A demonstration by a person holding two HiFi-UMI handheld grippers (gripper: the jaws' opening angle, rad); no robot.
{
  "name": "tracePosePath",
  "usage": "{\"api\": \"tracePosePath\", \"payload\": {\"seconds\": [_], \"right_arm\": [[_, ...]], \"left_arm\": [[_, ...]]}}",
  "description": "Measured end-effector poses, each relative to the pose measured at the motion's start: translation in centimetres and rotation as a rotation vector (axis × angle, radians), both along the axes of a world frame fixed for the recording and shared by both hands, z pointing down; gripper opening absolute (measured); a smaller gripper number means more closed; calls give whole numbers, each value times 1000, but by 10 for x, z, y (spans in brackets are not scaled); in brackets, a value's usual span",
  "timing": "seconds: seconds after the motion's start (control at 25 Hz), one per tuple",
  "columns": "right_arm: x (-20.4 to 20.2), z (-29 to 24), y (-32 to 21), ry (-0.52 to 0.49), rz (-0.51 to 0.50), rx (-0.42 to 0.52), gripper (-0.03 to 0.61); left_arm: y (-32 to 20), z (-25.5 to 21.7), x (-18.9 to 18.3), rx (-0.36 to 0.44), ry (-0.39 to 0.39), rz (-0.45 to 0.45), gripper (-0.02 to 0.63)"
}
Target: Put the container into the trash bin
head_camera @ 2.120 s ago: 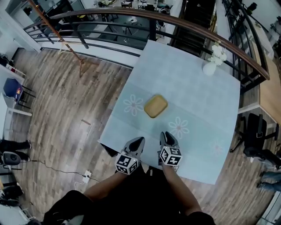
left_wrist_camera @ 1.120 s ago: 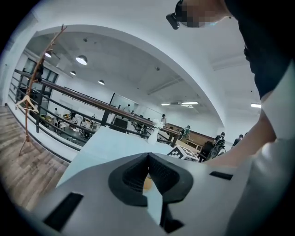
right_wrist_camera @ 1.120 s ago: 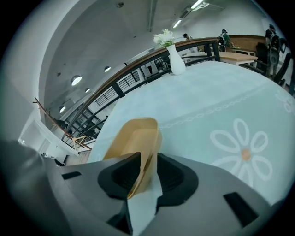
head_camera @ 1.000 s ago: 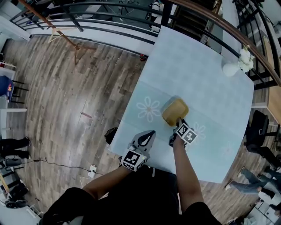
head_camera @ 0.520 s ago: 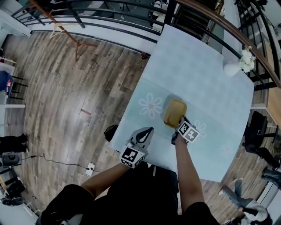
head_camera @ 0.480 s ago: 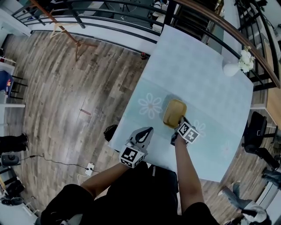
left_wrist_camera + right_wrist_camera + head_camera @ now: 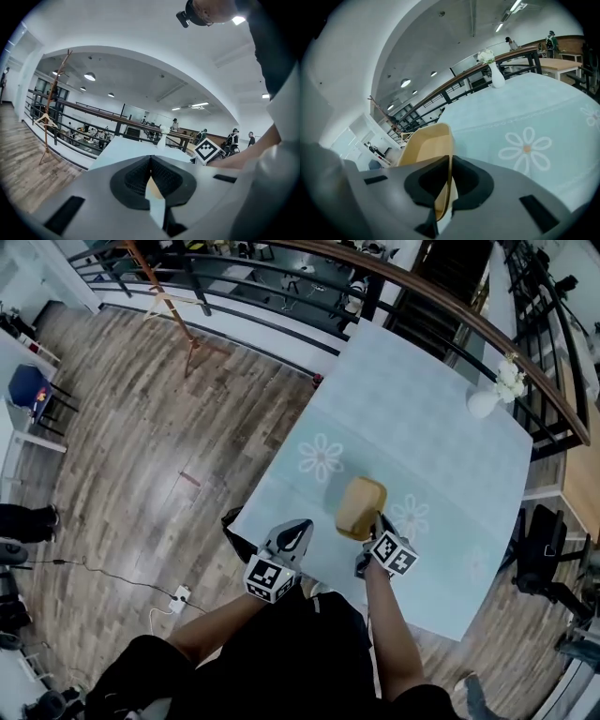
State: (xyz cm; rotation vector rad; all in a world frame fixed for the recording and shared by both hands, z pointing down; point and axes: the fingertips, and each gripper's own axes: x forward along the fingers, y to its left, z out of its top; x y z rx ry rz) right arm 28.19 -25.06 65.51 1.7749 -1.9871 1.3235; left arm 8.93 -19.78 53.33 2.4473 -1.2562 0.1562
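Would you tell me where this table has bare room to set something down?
Bare: the table from the vase across to its far corner, and around the left flower print. Crowded: the near edge, with the container, right tongs and left tongs.

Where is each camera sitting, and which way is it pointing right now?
Head view: on the person's head, looking steeply down at the table; shows both arms, the left gripper and the right gripper holding the container.
Left gripper view: on the left gripper, looking along its shut, empty jaws across the table toward the vase; the right arm shows.
Right gripper view: on the right gripper, looking along jaws clamped on the container's rim.
Shared: all three show the vase.
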Motion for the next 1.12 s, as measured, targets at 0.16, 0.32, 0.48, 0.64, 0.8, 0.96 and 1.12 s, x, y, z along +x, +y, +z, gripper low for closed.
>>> {"api": "tracePosePath", "payload": {"seconds": [0.16, 0.32, 0.48, 0.64, 0.8, 0.96, 1.12], "right_arm": [[-4, -1, 56, -22, -94, 7, 43], [-5, -2, 108, -18, -173, 21, 43], [-11, -9, 150, -28, -219, 35, 43], [-17, -23, 163, 22, -276, 69, 43], [-24, -31, 162, 10, -290, 86, 43], [-49, -28, 171, 12, -328, 88, 43], [-107, -23, 184, 32, -429, 71, 43]], "left_arm": [[55, -5, 15, -2, -9, -53, 12], [105, -9, 26, 4, -19, -102, 12], [146, -13, 16, -10, -35, -177, 12], [172, -20, -2, -20, -66, -223, 12], [187, -16, -14, -46, -73, -252, 12], [196, -17, -32, -30, -59, -290, 12], [204, -13, -73, -32, -37, -335, 12]]}}
